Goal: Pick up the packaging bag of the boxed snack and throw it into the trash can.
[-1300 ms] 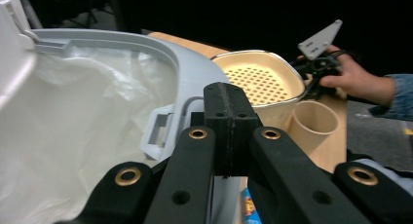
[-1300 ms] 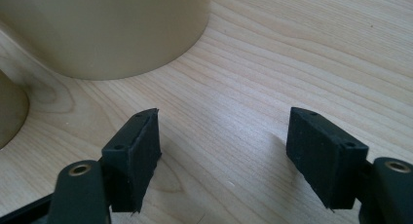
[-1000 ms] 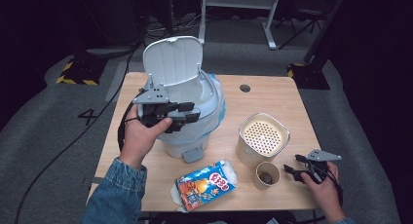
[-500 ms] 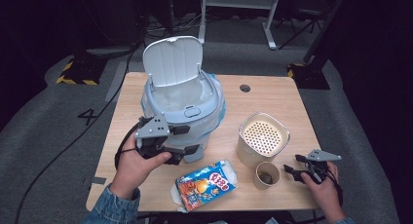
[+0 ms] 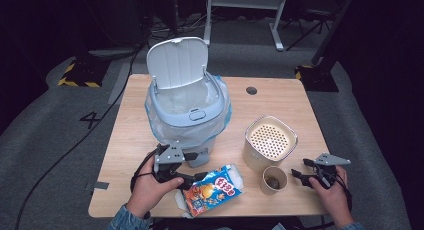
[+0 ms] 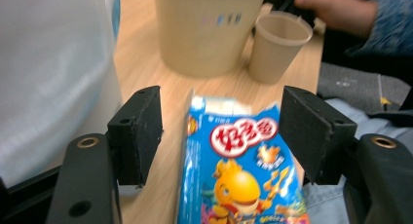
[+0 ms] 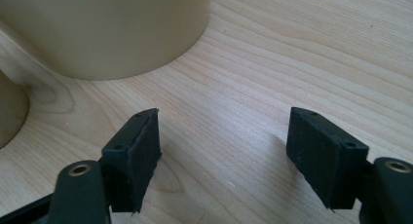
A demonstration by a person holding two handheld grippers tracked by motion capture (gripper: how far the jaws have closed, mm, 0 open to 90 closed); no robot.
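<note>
A blue snack bag (image 5: 212, 189) with a cartoon fish lies flat near the table's front edge. My left gripper (image 5: 202, 165) is low over the table beside it, in front of the bin. In the left gripper view the bag (image 6: 238, 185) lies between the jaws of the left gripper (image 6: 221, 131), which have just been opening; the pads (image 6: 141, 131) stand clear of it. My right gripper (image 5: 298, 168) rests at the front right, pointing at a paper cup (image 5: 274, 180). In the right gripper view the right gripper (image 7: 224, 146) is open over bare wood.
A pale blue bin (image 5: 187, 115) with a plastic liner and raised lid stands mid-table. A beige container (image 5: 269, 142) with a perforated top sits right of it, the cup just in front. The wooden table (image 5: 280, 100) has a cable hole at the back.
My left gripper came down from the bin's front to the table by the snack bag, and its jaws opened wider. The right gripper has not moved.
</note>
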